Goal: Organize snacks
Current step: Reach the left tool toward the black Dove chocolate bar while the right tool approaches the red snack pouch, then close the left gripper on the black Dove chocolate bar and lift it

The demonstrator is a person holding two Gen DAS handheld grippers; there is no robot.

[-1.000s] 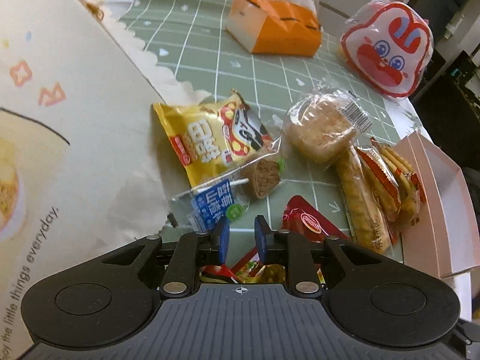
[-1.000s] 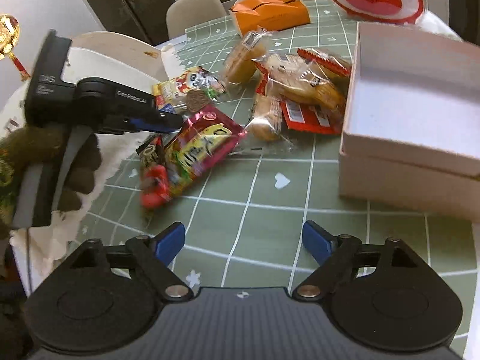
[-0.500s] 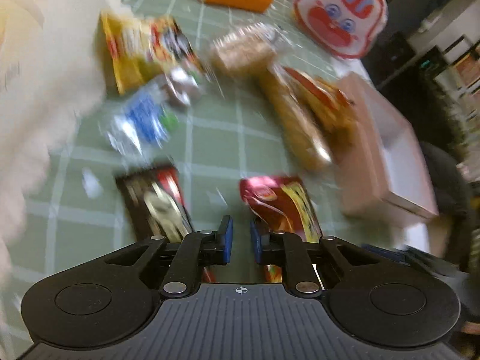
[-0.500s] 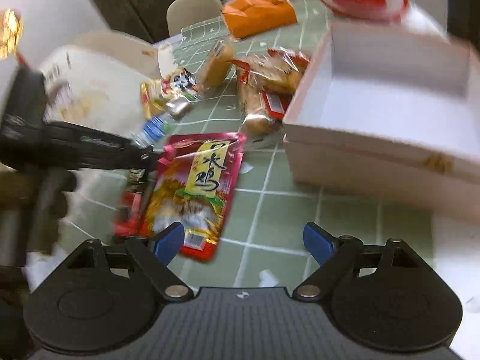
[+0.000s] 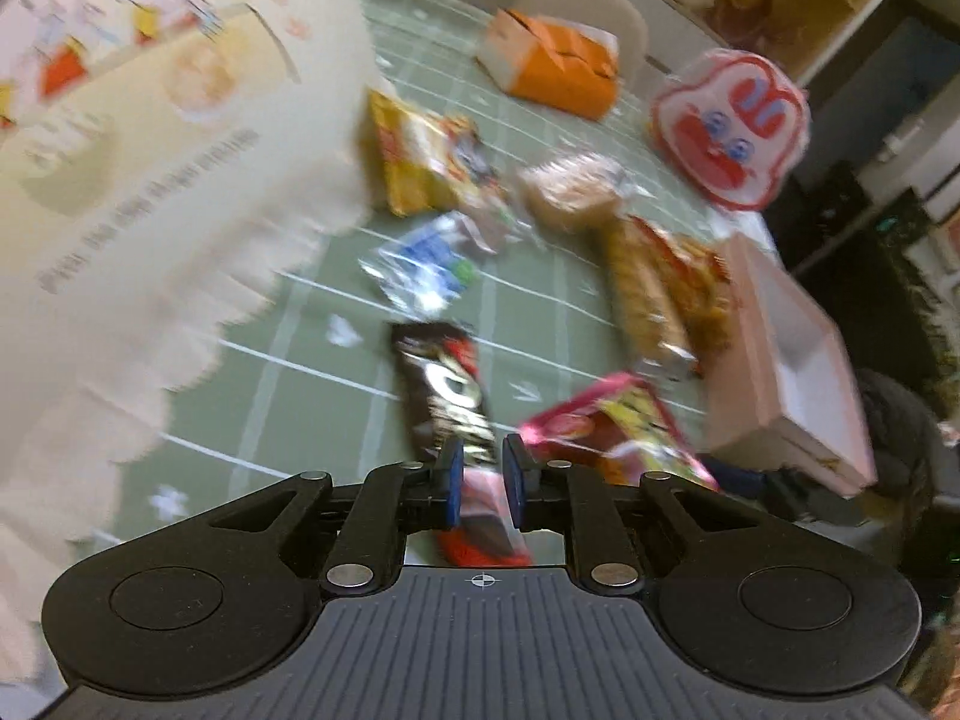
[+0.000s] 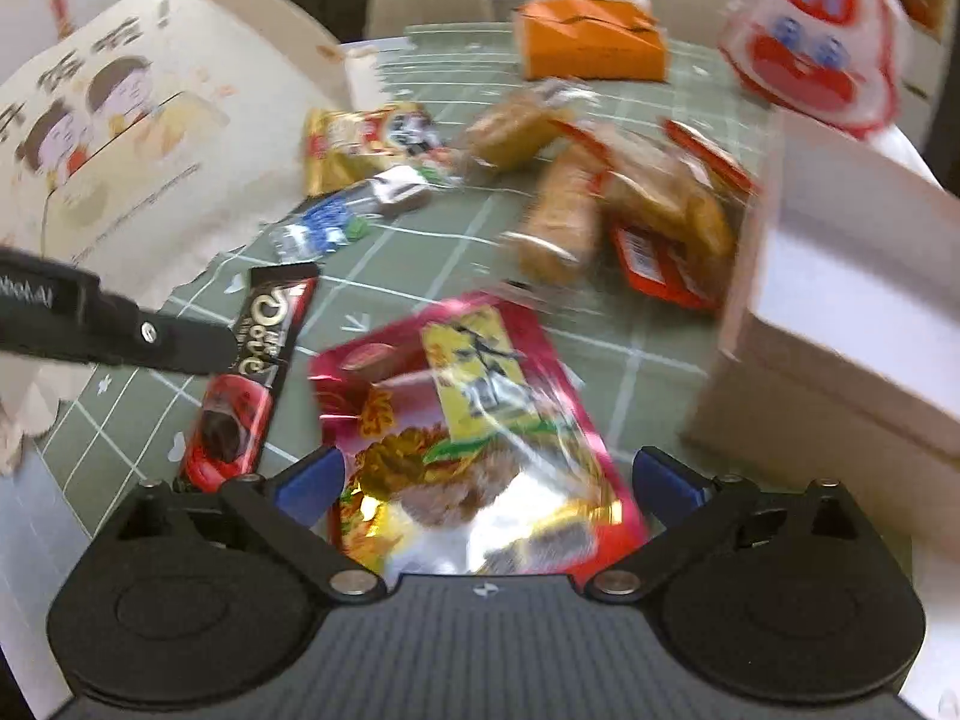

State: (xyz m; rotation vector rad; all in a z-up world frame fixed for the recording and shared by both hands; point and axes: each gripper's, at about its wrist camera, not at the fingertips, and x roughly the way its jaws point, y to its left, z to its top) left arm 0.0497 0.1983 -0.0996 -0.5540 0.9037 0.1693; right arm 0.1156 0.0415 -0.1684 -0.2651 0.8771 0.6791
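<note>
Cream paper bag with cartoon print [image 5: 150,192]: seen lying on the green grid-patterned bench [image 5: 288,396], left of and beyond the left gripper [image 5: 482,483].

Left gripper: its blue-tipped fingers [image 5: 451,483] are drawn nearly together, with the near end of the dark chocolate bar in a black-and-red wrapper [image 5: 447,390] seen between them; whether the bar is truly pinched cannot be told through the blur.

Yellow foil snack packet [image 5: 420,159] and blue-and-clear wrapped sweet [image 5: 426,267]: found beyond the left fingers.

Large red-and-yellow foil snack pouch [image 6: 474,420]: found directly ahead of the right gripper [image 6: 489,480], its near end lying between the widely parted fingers [image 6: 663,483], ungrasped.

Golden bread rolls in clear wrappers [image 6: 606,198]: piled beyond the pouch.

Orange cardboard carton [image 6: 591,42]: placed at the far side.

Pale pink open cardboard box [image 6: 840,324]: placed right of the right fingers, just beside the pouch.

Red-and-white rabbit-face bag [image 6: 807,42]: seen beyond the box.
</note>
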